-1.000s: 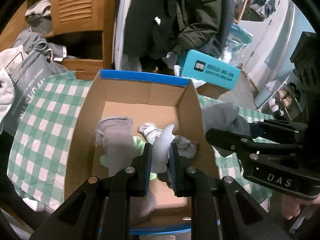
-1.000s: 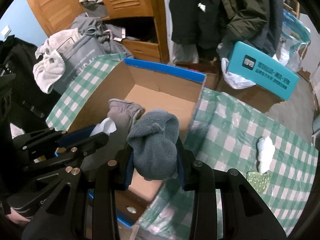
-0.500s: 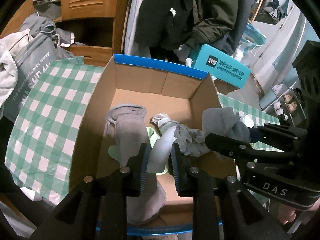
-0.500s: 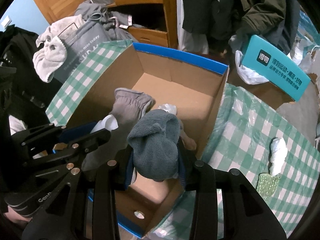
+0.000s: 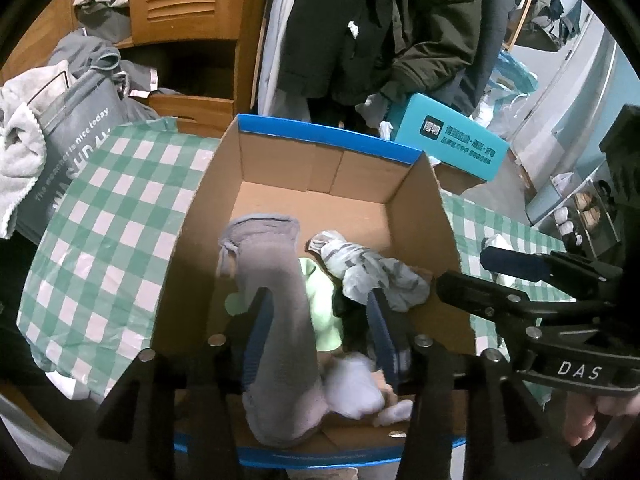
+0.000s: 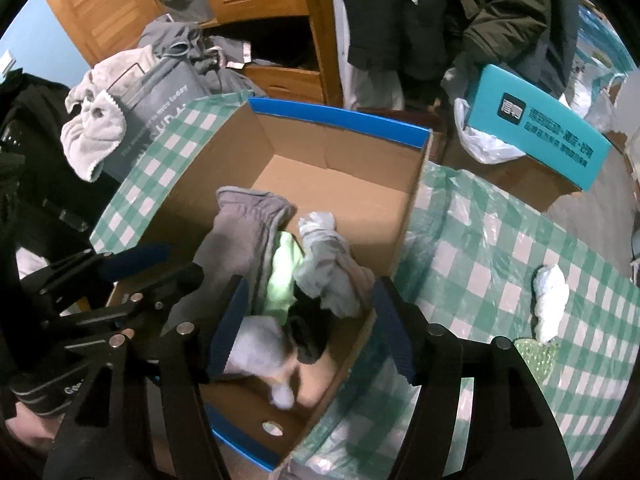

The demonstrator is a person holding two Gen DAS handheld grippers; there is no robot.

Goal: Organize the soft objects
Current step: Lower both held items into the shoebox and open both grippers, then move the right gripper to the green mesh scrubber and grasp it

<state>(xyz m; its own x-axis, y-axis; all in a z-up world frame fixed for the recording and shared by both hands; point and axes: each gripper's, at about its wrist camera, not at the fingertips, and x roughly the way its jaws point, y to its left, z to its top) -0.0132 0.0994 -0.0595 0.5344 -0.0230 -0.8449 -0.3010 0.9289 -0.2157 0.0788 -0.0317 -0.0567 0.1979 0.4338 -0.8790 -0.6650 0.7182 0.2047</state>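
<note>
An open cardboard box (image 5: 312, 176) with a blue rim stands on a green checked tablecloth; it also shows in the right wrist view (image 6: 340, 152). Inside lie a long grey sock (image 5: 276, 280), a pale green item (image 5: 324, 300), a grey-white bundle (image 5: 372, 268), a dark sock (image 6: 308, 328) and a white sock (image 5: 352, 388). My left gripper (image 5: 316, 328) is open and empty over the box's near end. My right gripper (image 6: 304, 320) is open and empty over the box's near right corner. A white sock (image 6: 552, 296) and a green glittery piece (image 6: 536, 356) lie on the cloth.
A teal box (image 5: 448, 144) stands behind the cardboard box. A grey bag with a towel (image 6: 132, 112) sits at the left. Hanging coats (image 5: 380, 24) and a wooden cupboard (image 5: 188, 20) stand behind the table.
Both grippers have opened. The white sock fell from the left gripper and the grey sock from the right gripper into the box.
</note>
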